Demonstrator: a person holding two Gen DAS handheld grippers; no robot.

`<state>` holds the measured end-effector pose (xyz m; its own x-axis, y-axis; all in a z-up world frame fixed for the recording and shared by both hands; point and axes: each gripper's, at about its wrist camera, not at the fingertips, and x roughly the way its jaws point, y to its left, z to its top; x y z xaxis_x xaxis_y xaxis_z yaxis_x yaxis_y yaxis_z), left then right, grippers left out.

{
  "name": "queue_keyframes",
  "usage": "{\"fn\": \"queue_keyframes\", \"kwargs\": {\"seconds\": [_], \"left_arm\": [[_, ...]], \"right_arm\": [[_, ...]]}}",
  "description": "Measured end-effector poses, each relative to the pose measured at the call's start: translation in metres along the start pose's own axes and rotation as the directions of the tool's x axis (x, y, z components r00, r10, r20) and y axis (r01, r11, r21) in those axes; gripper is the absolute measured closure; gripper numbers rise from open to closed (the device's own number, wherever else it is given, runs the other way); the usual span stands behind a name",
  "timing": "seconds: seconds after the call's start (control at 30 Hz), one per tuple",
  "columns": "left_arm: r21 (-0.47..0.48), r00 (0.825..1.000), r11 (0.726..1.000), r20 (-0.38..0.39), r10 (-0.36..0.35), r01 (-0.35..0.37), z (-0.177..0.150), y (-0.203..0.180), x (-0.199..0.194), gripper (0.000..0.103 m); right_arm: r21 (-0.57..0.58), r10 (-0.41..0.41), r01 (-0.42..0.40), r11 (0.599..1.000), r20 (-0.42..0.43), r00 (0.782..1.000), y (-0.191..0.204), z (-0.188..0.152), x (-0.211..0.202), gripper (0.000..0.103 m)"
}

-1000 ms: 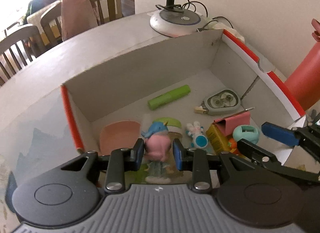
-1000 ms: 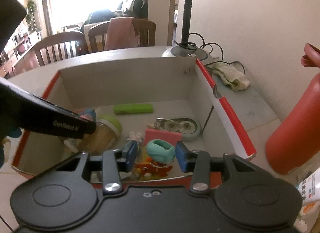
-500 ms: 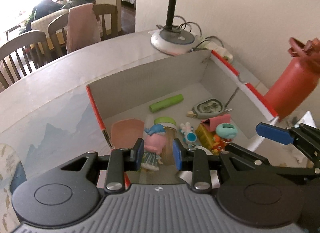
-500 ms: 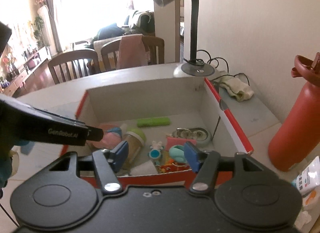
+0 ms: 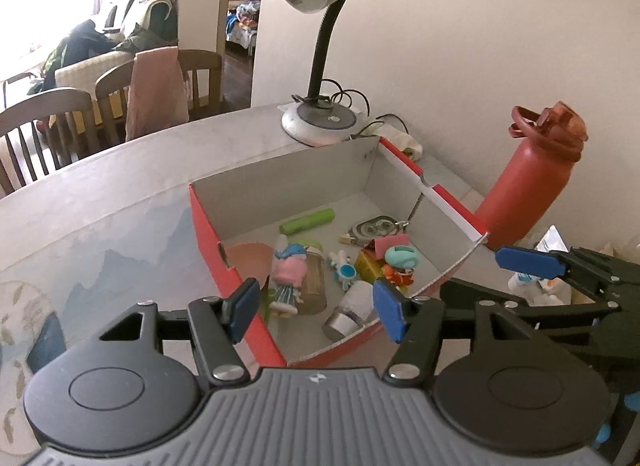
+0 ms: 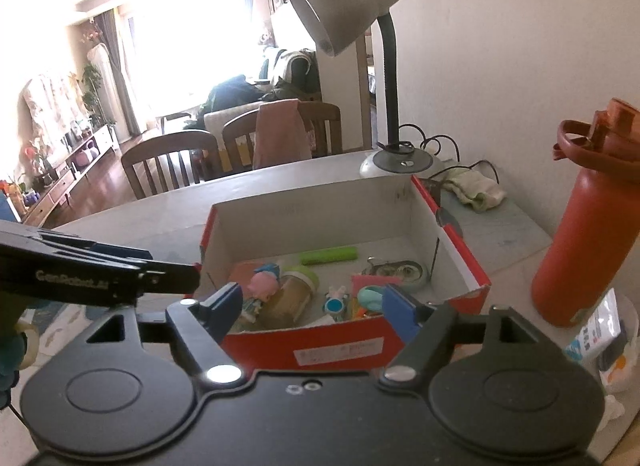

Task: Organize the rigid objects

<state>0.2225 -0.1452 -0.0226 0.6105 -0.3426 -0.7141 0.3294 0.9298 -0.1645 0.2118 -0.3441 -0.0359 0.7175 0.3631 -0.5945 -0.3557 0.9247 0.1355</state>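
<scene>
A red and white cardboard box [image 5: 224, 254] [image 6: 348, 342] sits on the table and holds several small items: a pink doll [image 5: 289, 270] [image 6: 262, 286], a green-capped jar [image 5: 313, 278] [image 6: 294, 292], a green tube [image 5: 307, 221] [image 6: 329, 255], a teal ring toy [image 5: 401, 257] [image 6: 370, 298], a tape dispenser [image 5: 374, 227] [image 6: 400, 270]. My left gripper [image 5: 316, 310] is open and empty, above the box's near edge. My right gripper [image 6: 316, 312] is open and empty, just before the box's front wall.
A grey desk lamp [image 5: 320, 121] [image 6: 394, 157] stands behind the box. A red water bottle [image 5: 532, 177] [image 6: 580, 238] stands to the right, with packets [image 6: 600, 342] beside it. A cloth [image 6: 474, 187] lies by the wall. Chairs [image 6: 176, 163] stand beyond the table.
Both grippers have pulled back and up from the box and opened wider. The left let go of the pink doll, which lies in the box. The right withdrew from around the teal toy.
</scene>
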Motion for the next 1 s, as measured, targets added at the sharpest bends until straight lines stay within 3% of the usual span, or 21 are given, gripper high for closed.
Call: {"fn": "queue_keyframes", "kwargs": {"seconds": [0.07, 0.2, 0.3, 0.37, 0.6, 0.77, 1.0], "left_arm": [[0.005, 1.000, 1.000, 0.015, -0.005, 0.005, -0.004, -0.001, -0.010, 0.041], [0.007, 0.999, 1.000, 0.046, -0.008, 0.008, -0.013, -0.002, -0.027, 0.028], [0.010, 0.998, 1.000, 0.054, -0.013, 0.012, -0.018, -0.003, -0.037, 0.026], [0.009, 0.998, 1.000, 0.063, -0.018, 0.017, -0.023, -0.003, -0.043, 0.020], [-0.013, 0.995, 0.999, 0.091, -0.034, 0.035, -0.031, 0.001, -0.059, 0.017], [-0.046, 0.995, 0.999, 0.101, -0.010, 0.015, -0.038, 0.008, -0.064, 0.000], [-0.036, 0.992, 0.999, 0.125, 0.001, 0.003, -0.043, 0.008, -0.072, 0.000]], "right_arm": [[-0.002, 0.009, -0.009, 1.000, 0.011, 1.000, 0.002, -0.002, -0.008, 0.022], [-0.012, 0.039, -0.038, 0.999, 0.049, 0.998, 0.011, -0.004, -0.023, 0.014], [-0.020, 0.057, -0.056, 0.998, 0.080, 0.995, 0.017, -0.005, -0.036, 0.006], [-0.028, 0.065, -0.063, 0.998, 0.095, 0.993, 0.021, -0.005, -0.043, 0.006], [-0.019, 0.062, -0.060, 0.998, 0.115, 0.991, 0.027, -0.011, -0.052, 0.001], [0.015, 0.049, -0.051, 0.999, 0.117, 0.992, 0.028, -0.016, -0.058, 0.001], [0.059, 0.052, -0.059, 0.997, 0.119, 0.992, 0.029, -0.023, -0.065, 0.001]]}}
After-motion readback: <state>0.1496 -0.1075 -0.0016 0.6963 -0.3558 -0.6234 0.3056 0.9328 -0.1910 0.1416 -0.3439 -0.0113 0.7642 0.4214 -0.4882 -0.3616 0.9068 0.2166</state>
